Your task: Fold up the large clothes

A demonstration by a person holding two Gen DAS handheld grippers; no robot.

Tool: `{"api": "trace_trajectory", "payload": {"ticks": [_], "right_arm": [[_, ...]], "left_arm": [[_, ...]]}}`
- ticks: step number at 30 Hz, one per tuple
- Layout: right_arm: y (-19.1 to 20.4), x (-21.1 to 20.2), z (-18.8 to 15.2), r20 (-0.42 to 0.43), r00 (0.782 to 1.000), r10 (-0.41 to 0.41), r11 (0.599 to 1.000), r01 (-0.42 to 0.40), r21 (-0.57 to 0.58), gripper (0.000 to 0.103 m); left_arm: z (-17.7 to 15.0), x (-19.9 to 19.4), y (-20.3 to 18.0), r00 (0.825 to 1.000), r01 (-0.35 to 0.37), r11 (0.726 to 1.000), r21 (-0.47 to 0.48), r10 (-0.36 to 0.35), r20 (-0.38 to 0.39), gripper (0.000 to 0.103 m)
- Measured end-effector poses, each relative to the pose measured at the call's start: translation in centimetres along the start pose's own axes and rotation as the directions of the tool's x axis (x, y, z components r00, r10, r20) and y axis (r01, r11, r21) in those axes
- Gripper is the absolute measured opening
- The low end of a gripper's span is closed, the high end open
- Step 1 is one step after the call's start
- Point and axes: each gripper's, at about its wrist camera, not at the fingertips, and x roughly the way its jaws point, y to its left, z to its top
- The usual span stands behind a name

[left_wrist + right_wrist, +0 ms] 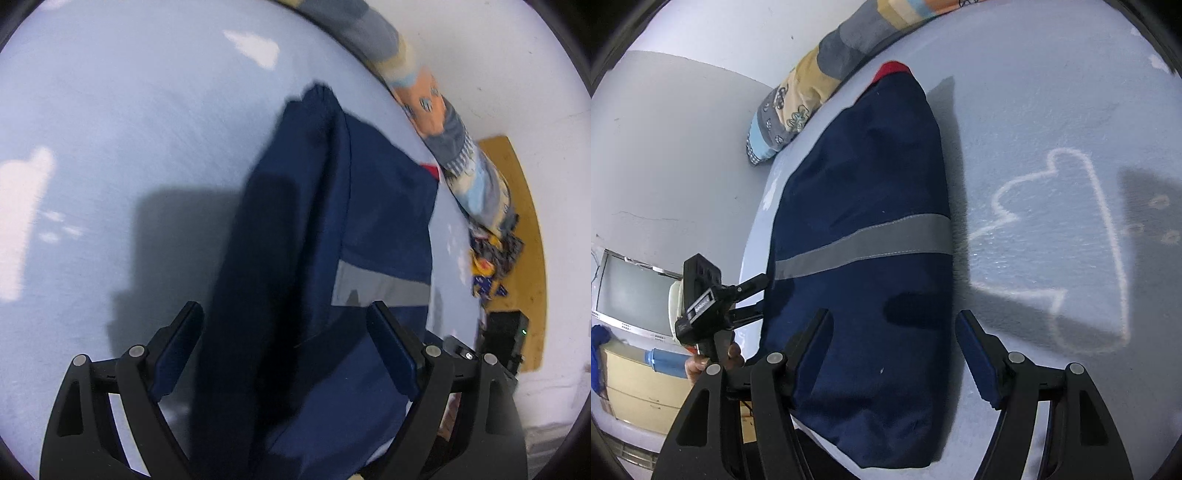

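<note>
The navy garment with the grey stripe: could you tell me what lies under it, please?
The navy garment lies on a pale blue bedsheet with white outline prints. A bit of red fabric peeks out at its far end. Whatever lies folded inside or directly beneath is covered.

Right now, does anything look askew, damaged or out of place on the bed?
Nothing stands out. The navy garment lies folded lengthwise on the pale blue sheet, its grey stripe unbroken, with both grippers open above it.
</note>
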Motion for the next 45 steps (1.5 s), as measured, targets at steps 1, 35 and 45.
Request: {"api": "trace_trajectory", "payload": {"ticks": [1, 35, 45], "right_arm": [[-0.2, 0.2, 0.1, -0.005, 1.000, -0.005, 1.000, 0.005, 0.004, 0.072], [5.6, -6.9, -0.4, 0.160, 0.987, 0.010, 0.941, 0.044, -0.335, 0.043], [-3.7, -11.6, -2.4, 0.176, 0.969, -0.175, 0.965, 0.205, -0.164, 0.054]], "left_arm": [[0.1, 0.4, 0.0, 1.000, 0.007, 1.000, 0.006, -0.007, -0.014, 0.091], [-1.5, 0.3, -13.5, 0.980, 0.161, 0.942, 0.293, -0.189, 0.068, 0.078], [-6.4, 6.7, -19.1, 0.996, 0.091, 0.914, 0.394, -0.088, -0.027, 0.078]]}}
